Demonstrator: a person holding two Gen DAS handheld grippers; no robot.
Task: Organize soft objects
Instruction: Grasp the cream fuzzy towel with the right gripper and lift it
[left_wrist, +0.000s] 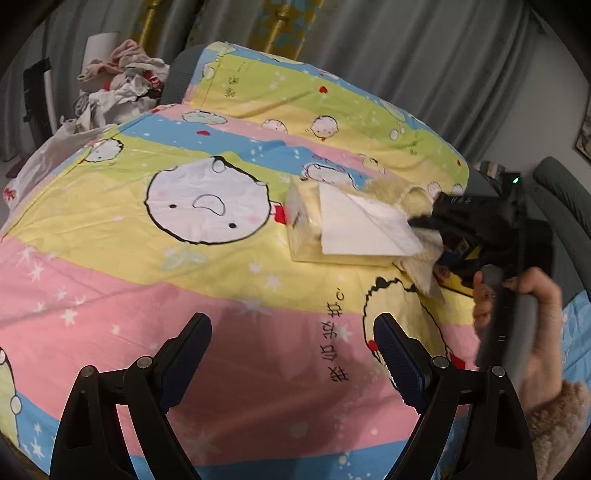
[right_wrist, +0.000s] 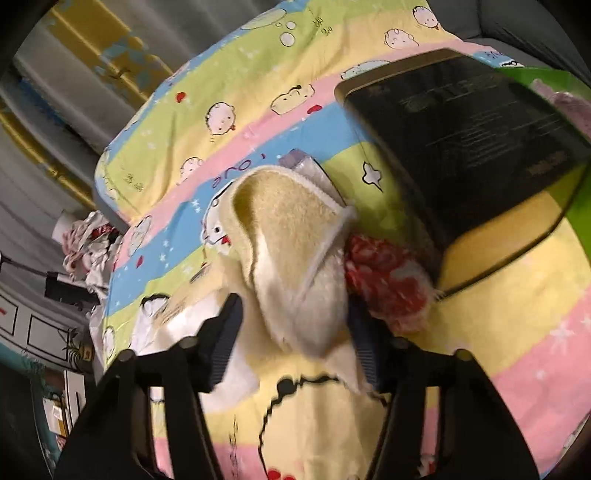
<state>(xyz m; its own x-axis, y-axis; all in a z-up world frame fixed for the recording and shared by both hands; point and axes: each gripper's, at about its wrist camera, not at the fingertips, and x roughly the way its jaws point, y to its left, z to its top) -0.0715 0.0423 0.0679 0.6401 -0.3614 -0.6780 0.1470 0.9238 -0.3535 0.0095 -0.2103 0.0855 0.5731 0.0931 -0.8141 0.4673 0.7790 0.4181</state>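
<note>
A cream fluffy cloth (right_wrist: 295, 258) lies bunched on the cartoon bedsheet (left_wrist: 147, 288). My right gripper (right_wrist: 295, 332) is around its near end, jaws partly closed against the fabric. In the left wrist view the same cloth (left_wrist: 417, 258) hangs from the right gripper (left_wrist: 424, 229), next to a pale yellow tissue pack (left_wrist: 314, 236) with a white sheet (left_wrist: 358, 229) sticking out. A red and white fuzzy item (right_wrist: 384, 280) lies just right of the cloth. My left gripper (left_wrist: 291, 354) is open and empty above the pink stripe.
A dark box (right_wrist: 461, 147) sits on the bed at the right, with a green item (right_wrist: 546, 77) behind it. A pile of clothes (left_wrist: 118, 88) lies off the bed's far left corner. Grey curtains (left_wrist: 406, 55) hang behind.
</note>
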